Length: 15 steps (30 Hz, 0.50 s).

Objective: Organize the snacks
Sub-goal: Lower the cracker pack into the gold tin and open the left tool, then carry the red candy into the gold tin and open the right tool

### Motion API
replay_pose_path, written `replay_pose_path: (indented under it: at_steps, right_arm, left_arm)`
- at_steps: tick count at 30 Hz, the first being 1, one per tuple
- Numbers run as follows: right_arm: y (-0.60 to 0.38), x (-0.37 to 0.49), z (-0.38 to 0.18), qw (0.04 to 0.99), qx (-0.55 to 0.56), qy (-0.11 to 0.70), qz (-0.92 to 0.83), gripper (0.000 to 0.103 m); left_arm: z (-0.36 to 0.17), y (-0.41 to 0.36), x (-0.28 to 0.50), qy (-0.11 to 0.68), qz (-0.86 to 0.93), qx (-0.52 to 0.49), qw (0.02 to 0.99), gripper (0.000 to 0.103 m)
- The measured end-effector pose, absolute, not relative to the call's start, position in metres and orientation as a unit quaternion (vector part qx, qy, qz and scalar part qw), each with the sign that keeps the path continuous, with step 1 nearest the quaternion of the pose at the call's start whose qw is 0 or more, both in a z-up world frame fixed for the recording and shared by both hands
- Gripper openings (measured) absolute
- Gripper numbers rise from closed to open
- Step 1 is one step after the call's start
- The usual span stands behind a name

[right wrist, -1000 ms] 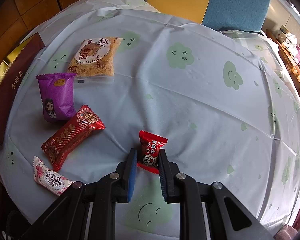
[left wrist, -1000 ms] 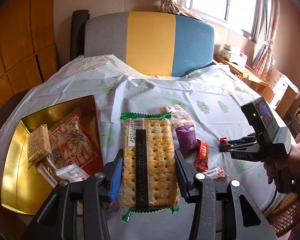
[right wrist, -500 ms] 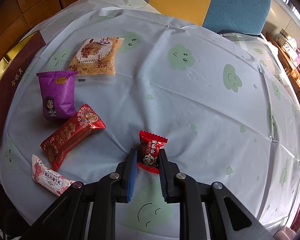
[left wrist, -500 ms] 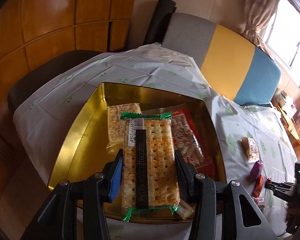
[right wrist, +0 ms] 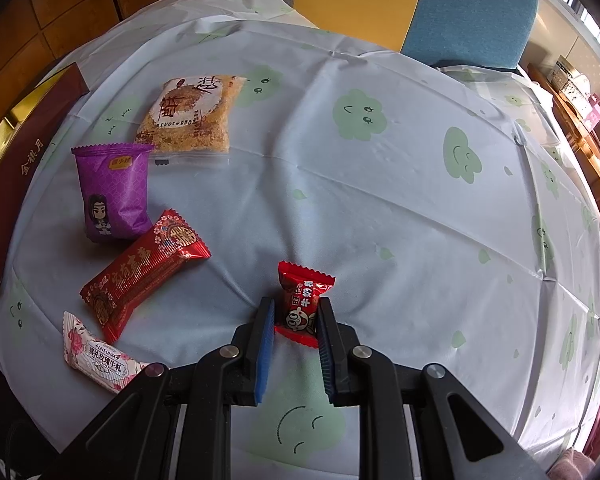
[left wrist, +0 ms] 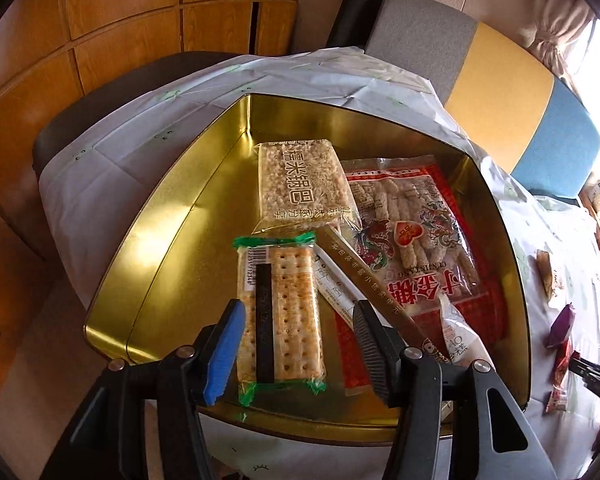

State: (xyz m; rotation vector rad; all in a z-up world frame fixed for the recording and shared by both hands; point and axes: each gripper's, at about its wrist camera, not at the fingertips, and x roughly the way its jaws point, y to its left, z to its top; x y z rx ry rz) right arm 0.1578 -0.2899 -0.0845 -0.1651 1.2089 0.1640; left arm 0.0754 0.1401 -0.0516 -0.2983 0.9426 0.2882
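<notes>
We see the table under a pale cloth printed with green smiling clouds. In the left wrist view a gold tin tray sits on it, holding a red bag of sesame sticks at 2 o'clock, a clear pack of puffed rice cake at 12 o'clock, and the cracker pack, a clear wrapper with green crimped ends, a barcode and a black strip over pale dotted crackers. The left hand-held gripper has just been spreading its jaws; they stand apart on either side of the cracker pack, which lies on the tray floor with a gap to the pad on its right.

Only the right wrist view shows the loose snacks clearly: a crumbly biscuit pack at 11 o'clock, a purple packet at 9 o'clock, a long red bar below it, a white rose-printed candy at 8 o'clock. The right hand-held gripper is clamped on a small red candy.
</notes>
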Motion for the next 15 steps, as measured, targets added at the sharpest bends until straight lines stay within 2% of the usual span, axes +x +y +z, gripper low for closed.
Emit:
replay_pose_path:
  at_steps: [15]
  right_arm:
    - [-0.288,0.156,-0.085,0.818,-0.084,0.564,0.075,0.020]
  left_arm:
    - [-0.023,0.112,0.058,0.420,0.145,-0.086,0.892,0.057]
